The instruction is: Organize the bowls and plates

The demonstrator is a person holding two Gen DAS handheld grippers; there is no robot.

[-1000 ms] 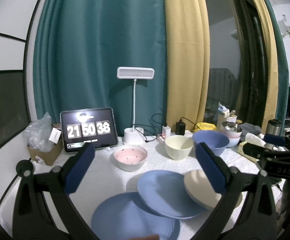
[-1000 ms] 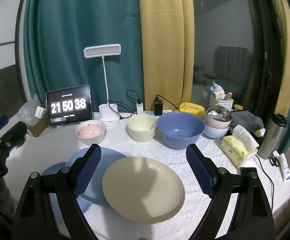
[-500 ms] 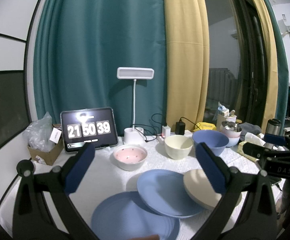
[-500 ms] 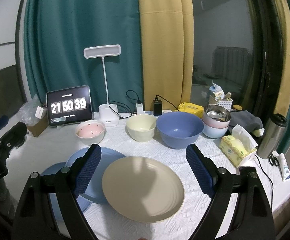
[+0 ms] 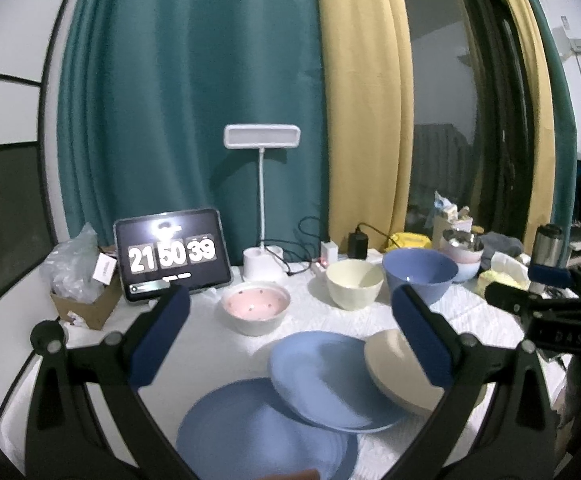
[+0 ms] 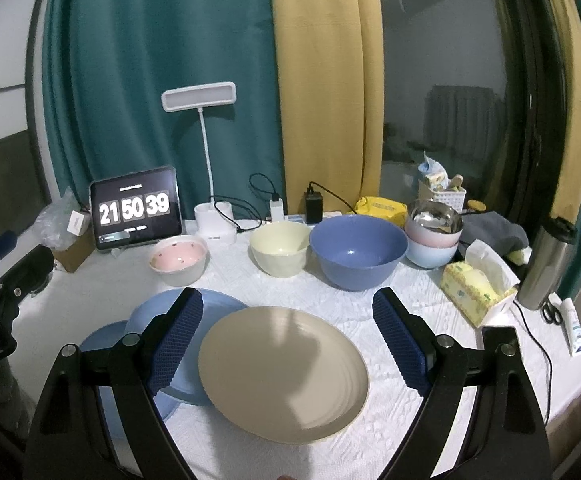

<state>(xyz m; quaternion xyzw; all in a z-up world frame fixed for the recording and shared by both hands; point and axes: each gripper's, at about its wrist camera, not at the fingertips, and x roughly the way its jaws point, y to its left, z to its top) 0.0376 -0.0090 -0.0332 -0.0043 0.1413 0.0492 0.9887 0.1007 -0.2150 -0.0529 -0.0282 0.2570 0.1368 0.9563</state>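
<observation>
Right wrist view: the right gripper (image 6: 288, 338) hung wide and empty above the beige plate (image 6: 283, 374), which overlapped two blue plates (image 6: 150, 322) on the table (image 6: 418, 300). Behind stood three bowls (image 6: 358, 250). The left gripper (image 5: 290, 334) gaped wide, holding nothing.

Left gripper (image 5: 290, 334) held level, jaws spread wide, nothing between the blue pads (image 5: 161, 338), raised off the desk and pointing forward. Right gripper (image 6: 288, 338) same: jaws wide apart, blue ribbed pads (image 6: 398, 340) empty, hovering level. Each gripper shows at the edge of the other's view, side by side, well apart.
</observation>
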